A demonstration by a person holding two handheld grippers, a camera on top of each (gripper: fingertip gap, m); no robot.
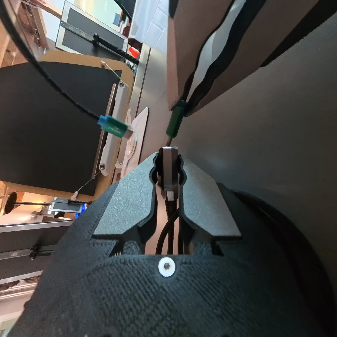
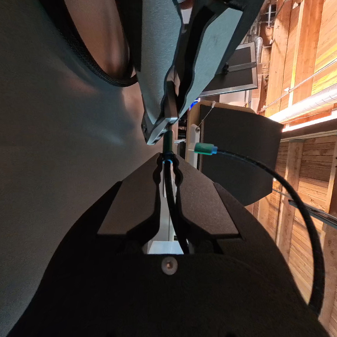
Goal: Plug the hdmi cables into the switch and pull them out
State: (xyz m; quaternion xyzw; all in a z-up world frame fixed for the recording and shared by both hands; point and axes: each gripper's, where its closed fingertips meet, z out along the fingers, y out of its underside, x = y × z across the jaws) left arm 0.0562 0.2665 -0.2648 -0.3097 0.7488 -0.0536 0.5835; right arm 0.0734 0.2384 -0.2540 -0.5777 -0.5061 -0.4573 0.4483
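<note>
Switch point(image 1: 168, 169) sits pinched edge-on in your left fingers point(image 1: 144, 175); a green plug point(image 1: 174, 122) meets its far end, and a second plug point(image 1: 114, 127) hangs free at left. From the right view, your right fingers point(image 2: 184, 169) pinch the cable point(image 2: 170, 182) just behind that first plug point(image 2: 167, 142), at the switch point(image 2: 156, 133). Count: one switch, two plugs. Seating or pulling, I judge; keep the axis straight.
</note>
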